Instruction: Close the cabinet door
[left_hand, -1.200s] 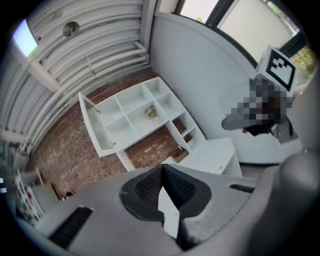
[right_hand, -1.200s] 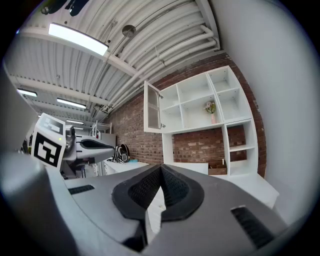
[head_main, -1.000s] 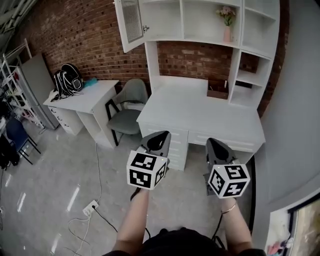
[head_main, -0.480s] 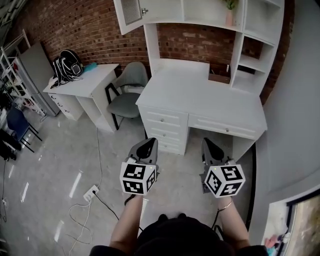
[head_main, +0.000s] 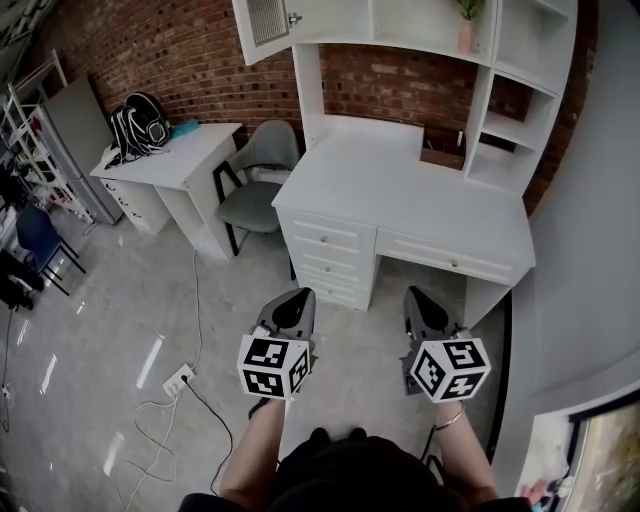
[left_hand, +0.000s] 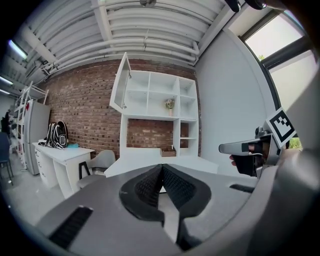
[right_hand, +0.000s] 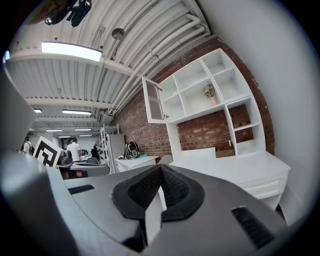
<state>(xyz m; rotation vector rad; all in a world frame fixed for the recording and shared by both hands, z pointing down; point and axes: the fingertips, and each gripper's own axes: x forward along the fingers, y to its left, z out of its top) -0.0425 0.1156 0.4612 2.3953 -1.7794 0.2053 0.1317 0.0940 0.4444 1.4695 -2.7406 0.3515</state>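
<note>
Cabinet door (head_main: 268, 22) open, well above | left gripper (head_main: 299, 294), right gripper (head_main: 412, 293): fingers (left_hand: 147, 187) together, empty

Cabinet door (left_hand: 121, 82) ajar (left tool (left_hand: 161, 166) closed, empty)

No legible text or labels.

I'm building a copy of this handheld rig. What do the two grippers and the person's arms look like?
Both the left gripper and right gripper have grey, tapering shells with black ribbed pads. Each carries a white cube printed with black square markers. The forearms are bare of sleeves; a thin bracelet circles the right wrist.
</note>
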